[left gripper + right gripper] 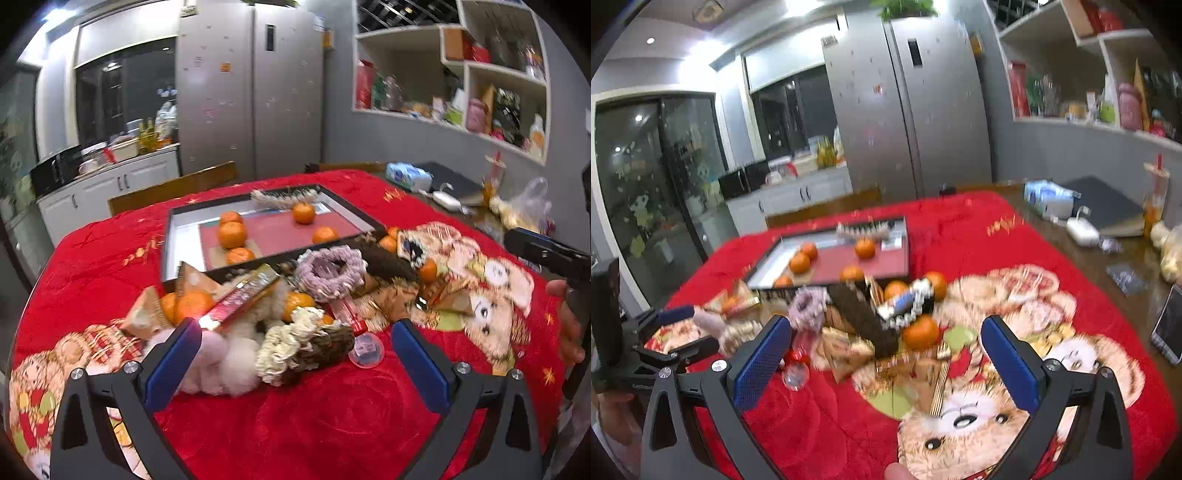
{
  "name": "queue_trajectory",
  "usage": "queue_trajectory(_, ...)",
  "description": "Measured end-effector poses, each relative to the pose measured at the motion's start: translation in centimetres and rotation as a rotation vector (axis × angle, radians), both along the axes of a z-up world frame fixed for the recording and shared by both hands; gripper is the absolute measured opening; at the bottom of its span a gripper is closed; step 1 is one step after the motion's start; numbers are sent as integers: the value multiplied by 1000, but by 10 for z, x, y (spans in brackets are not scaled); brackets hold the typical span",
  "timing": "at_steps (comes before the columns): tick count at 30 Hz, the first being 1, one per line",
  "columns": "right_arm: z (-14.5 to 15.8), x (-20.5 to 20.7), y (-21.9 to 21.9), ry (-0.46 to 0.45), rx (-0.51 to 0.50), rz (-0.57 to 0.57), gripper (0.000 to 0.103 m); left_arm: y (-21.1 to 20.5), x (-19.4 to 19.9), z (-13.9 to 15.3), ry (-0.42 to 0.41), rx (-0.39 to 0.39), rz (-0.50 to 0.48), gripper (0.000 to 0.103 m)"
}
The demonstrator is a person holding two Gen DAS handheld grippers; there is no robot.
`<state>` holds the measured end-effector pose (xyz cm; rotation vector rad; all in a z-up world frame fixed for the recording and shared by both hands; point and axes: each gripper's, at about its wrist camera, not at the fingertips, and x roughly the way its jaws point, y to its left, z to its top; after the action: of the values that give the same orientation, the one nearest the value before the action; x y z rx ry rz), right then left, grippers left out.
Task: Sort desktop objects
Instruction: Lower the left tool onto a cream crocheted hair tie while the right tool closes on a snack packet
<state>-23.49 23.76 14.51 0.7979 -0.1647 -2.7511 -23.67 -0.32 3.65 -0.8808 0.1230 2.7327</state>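
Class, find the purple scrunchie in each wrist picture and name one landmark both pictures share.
Left wrist: purple scrunchie sits just right of centre, in front of the black tray's near edge.
Right wrist: scrunchie, blurred, left of centre, above the left finger.
Shared landmark: the silver fridge.

No text, label or number can be read on anything here

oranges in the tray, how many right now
5 oranges lie in the tray: a stacked-looking pair at left, one at the front edge, one at the back, one at right. More sit outside in the pile, partly hidden.
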Motion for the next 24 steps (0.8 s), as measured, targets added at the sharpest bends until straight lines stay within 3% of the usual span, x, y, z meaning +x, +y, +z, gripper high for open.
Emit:
queue_trajectory(3, -16, -8, 5, -47, -40, -9, 103, 5, -8, -8, -16, -29, -19, 100)
queue_trajectory(5, -28, -15, 10, -80, -55, -26, 103, 6, -13, -10, -36, -27, -30, 91)
queue_trajectory(9, -47, -25, 9, -136, -25, -21, 103, 11, -24, -23, -83, -61, -49, 87)
queue_trajectory(13, -60, -33, 9, -180, -30, -5, 94, 12, -27, -26, -99, -53, -65, 82)
queue_trajectory(17, -69, -38, 10, -216, -50, 6, 84, 13, -30, -30, -116, -69, -66, 61)
queue_trajectory(24, -71, -38, 14, -227, -72, -1, 83, 11, -31, -32, -135, -52, -77, 53)
